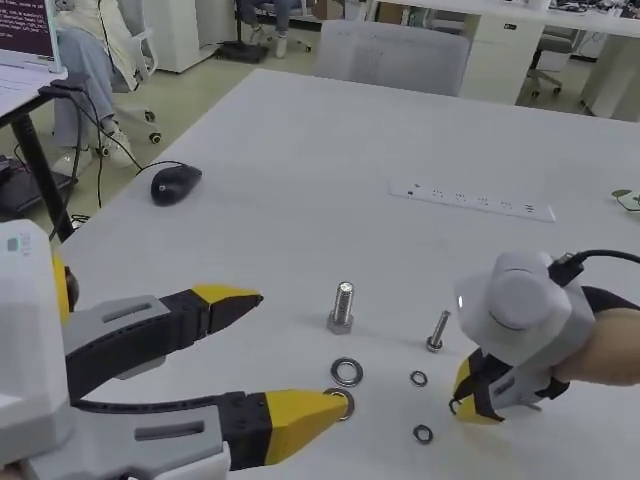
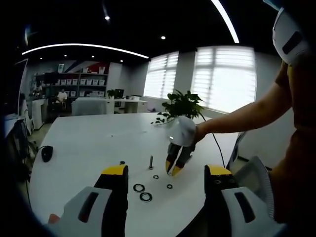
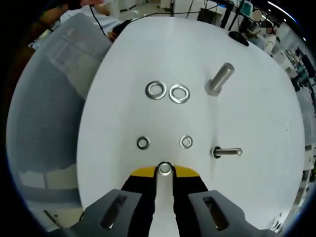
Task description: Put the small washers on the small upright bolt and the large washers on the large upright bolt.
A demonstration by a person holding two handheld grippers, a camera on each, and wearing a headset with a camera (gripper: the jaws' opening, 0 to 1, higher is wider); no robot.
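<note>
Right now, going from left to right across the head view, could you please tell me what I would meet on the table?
computer mouse → large upright bolt → small upright bolt → right gripper

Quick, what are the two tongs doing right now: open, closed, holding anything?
Left tongs: open, holding nothing.
Right tongs: closed on a small washer.
</note>
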